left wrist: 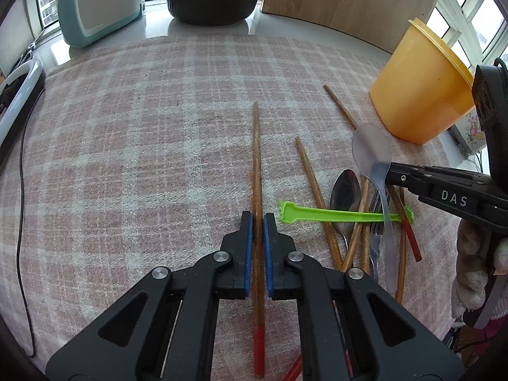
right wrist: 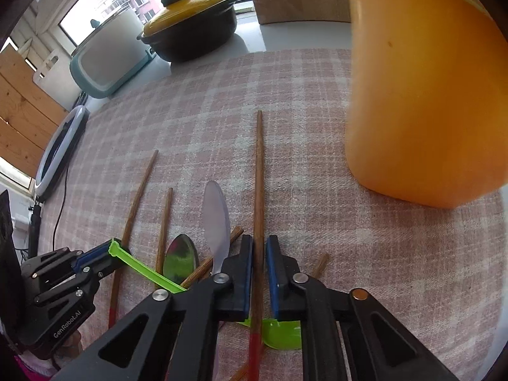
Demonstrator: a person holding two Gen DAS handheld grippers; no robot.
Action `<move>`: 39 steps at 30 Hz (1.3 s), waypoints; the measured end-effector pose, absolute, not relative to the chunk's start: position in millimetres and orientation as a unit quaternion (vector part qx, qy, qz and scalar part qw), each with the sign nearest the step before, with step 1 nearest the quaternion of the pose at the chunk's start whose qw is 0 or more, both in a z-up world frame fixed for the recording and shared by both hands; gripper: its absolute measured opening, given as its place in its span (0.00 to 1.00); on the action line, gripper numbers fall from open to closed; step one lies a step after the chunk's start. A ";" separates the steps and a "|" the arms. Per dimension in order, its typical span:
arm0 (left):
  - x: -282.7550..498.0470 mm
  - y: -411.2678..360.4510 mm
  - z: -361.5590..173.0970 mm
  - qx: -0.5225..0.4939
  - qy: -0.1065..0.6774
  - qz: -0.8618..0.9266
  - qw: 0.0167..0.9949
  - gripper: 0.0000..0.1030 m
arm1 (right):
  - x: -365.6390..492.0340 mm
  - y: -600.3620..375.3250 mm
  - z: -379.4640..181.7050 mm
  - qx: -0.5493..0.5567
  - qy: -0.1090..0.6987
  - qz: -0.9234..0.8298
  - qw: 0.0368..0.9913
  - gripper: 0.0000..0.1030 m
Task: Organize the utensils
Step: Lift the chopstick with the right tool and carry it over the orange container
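Slippage is the chief risk — each gripper pinches one thin chopstick, and a round stick could twist loose if swung fast. Left gripper [left wrist: 257, 219] is clamped on its chopstick [left wrist: 256, 158]; right gripper [right wrist: 259, 243] likewise on another chopstick [right wrist: 259, 174]. Remaining utensils [left wrist: 365, 222] lie piled on the checked cloth [left wrist: 143, 127]. Nearby, the orange cup [left wrist: 419, 85] stands upright — its inside is hidden.

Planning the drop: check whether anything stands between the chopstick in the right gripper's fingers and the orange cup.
Nothing visible does. Only bare checked cloth lies between the chopstick at the right gripper and the orange cup. The clear spoon lies on the other side, to its left.
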State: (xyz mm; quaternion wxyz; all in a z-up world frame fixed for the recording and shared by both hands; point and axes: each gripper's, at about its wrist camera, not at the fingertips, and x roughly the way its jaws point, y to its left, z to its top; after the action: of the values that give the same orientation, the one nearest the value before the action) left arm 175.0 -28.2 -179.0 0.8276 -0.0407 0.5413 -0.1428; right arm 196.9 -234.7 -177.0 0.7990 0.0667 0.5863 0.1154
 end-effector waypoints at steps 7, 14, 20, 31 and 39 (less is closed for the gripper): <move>169.3 -8.7 -167.2 -0.075 0.530 -0.124 0.836 0.05 | 188.6 -244.6 -155.4 0.097 0.559 0.139 0.812 0.04; 156.3 8.8 -138.6 -0.108 0.498 -0.121 0.852 0.05 | 176.6 -248.2 -127.9 0.110 0.527 0.167 0.826 0.04; 145.3 10.4 -106.4 -0.137 0.465 -0.135 0.864 0.05 | 168.2 -254.9 -103.1 0.134 0.498 0.189 0.835 0.04; 158.0 -42.7 -42.9 -0.152 0.398 -0.190 0.885 0.05 | 169.2 -289.3 -44.8 0.141 0.428 0.195 0.871 0.04; 178.6 -88.8 -20.7 -0.157 0.373 -0.215 0.889 0.05 | 180.1 -328.2 -12.6 0.138 0.389 0.177 0.893 0.04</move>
State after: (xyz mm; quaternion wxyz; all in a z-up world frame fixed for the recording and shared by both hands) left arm 178.6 -88.8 -20.7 0.8888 -0.1575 0.3727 -0.2153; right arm 180.1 -328.2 -12.6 0.8933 0.1385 0.3892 0.1769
